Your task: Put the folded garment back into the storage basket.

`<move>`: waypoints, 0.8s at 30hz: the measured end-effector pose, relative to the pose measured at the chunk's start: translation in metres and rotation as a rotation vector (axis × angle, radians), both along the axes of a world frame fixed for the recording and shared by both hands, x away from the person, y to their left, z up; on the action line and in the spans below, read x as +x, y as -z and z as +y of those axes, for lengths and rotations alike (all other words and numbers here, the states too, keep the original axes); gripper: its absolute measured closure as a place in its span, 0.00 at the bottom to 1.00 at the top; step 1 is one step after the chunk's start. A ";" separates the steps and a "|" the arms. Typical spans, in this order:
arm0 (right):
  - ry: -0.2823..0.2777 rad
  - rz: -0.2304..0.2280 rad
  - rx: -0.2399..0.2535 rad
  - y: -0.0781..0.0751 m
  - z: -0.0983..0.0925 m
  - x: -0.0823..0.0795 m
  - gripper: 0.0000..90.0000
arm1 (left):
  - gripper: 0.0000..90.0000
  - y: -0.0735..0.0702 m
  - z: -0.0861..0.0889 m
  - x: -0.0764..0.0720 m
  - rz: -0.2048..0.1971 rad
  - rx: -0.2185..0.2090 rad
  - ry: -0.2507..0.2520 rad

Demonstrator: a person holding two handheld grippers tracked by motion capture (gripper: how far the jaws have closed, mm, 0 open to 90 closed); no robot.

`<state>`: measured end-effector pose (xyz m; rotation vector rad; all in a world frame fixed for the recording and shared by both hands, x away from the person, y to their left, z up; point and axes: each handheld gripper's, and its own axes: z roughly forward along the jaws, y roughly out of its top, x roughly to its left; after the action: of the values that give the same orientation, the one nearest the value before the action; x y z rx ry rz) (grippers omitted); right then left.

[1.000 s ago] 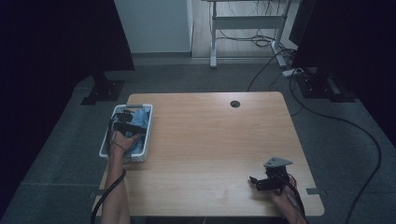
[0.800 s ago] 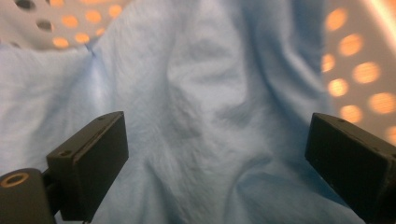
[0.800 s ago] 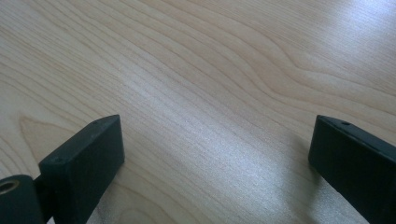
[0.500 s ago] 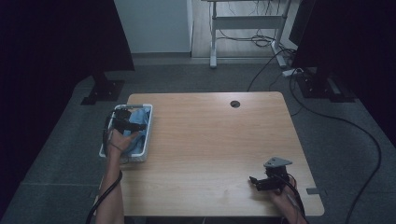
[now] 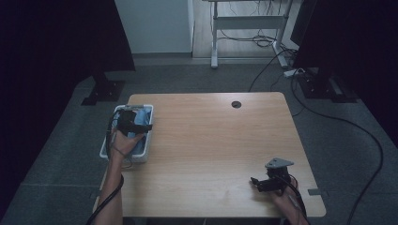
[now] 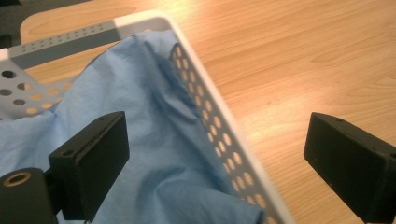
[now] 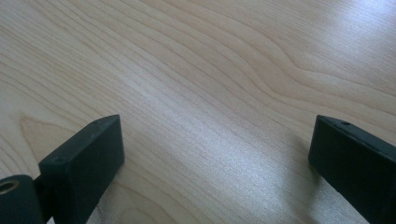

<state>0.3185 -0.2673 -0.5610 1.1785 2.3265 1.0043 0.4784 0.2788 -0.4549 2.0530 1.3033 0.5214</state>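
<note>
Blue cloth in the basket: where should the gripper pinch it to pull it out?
Probably the raised fold of the cloth beside the basket wall. It stands up as a ridge, so jaws could close across it. Come from above: the walls block the sides. The left gripper, jaws wide open, straddles that wall now; shift it inward first.

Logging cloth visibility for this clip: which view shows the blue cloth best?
The left gripper view: the blue cloth lies crumpled in the white basket, folds plain. The high view shows a small blue patch beside the left gripper.
</note>
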 end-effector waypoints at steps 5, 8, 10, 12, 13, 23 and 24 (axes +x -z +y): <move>0.000 0.000 0.001 0.000 0.000 0.000 0.04 | 0.07 -0.001 -0.009 -0.008 -0.022 -0.012 0.025; 0.000 0.000 0.000 0.000 0.000 0.000 0.04 | 0.07 0.000 -0.015 -0.012 -0.027 -0.009 0.045; 0.000 0.000 0.000 0.000 0.000 0.000 0.04 | 0.07 0.001 -0.019 -0.015 -0.031 -0.012 0.056; 0.000 0.000 0.000 0.000 0.000 0.000 0.04 | 0.07 0.002 -0.023 -0.017 -0.034 -0.012 0.062; 0.000 0.000 0.001 0.000 0.000 0.000 0.04 | 0.07 0.002 -0.024 -0.018 -0.036 -0.016 0.066; 0.000 0.000 0.000 0.000 0.000 0.000 0.04 | 0.06 0.001 -0.039 -0.031 -0.052 -0.041 0.101; 0.000 0.000 0.000 0.000 0.000 0.000 0.04 | 0.06 0.001 -0.040 -0.032 -0.053 -0.042 0.107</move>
<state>0.3185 -0.2672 -0.5610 1.1778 2.3266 1.0043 0.4464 0.2384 -0.4564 2.0469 1.1574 0.4931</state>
